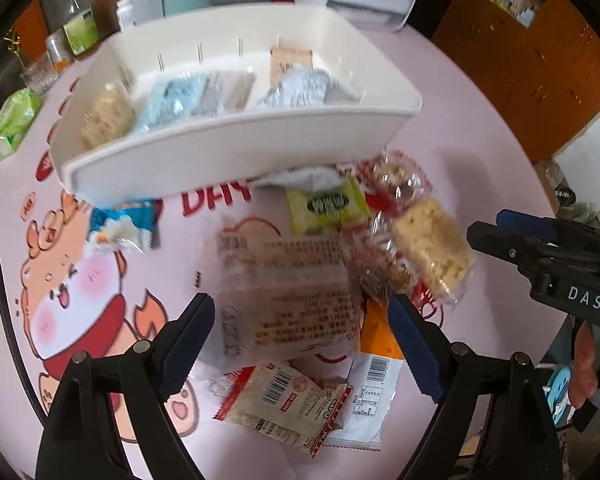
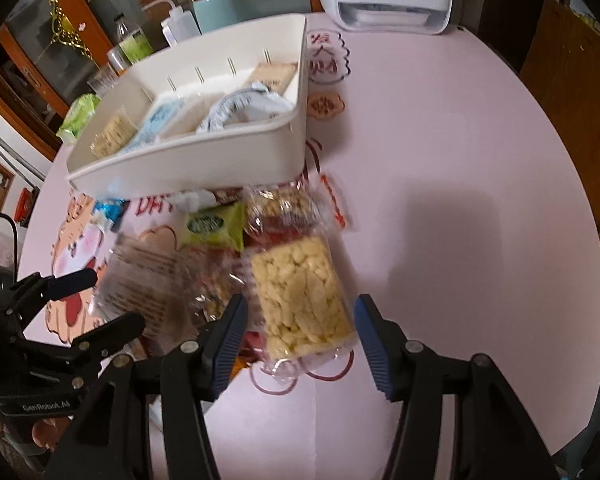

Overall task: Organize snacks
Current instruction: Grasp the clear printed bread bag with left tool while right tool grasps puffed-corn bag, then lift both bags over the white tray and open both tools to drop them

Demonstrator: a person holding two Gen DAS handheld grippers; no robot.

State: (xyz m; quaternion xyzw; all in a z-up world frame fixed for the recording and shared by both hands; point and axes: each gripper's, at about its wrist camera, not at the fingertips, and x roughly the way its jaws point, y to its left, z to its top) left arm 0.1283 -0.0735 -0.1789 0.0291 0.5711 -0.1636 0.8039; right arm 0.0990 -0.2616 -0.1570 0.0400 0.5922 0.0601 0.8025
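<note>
Left tool (image 1: 302, 344) hangs with jaws wide apart, empty, astride the printed clear wrapper (image 1: 296, 292) in the loose snack pile on the pink table (image 2: 460, 200), just in front of the white divided bin (image 1: 236, 148). Right tool (image 2: 300, 332) stands half apart, also empty, straddling the puffed rice bar (image 2: 300, 292). The risk: packets overlap here, so either tool could pinch 2 wrappers or slip off crinkly film.

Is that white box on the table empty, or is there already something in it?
Partly filled. The white box already holds several snack packets between its dividers.
</note>
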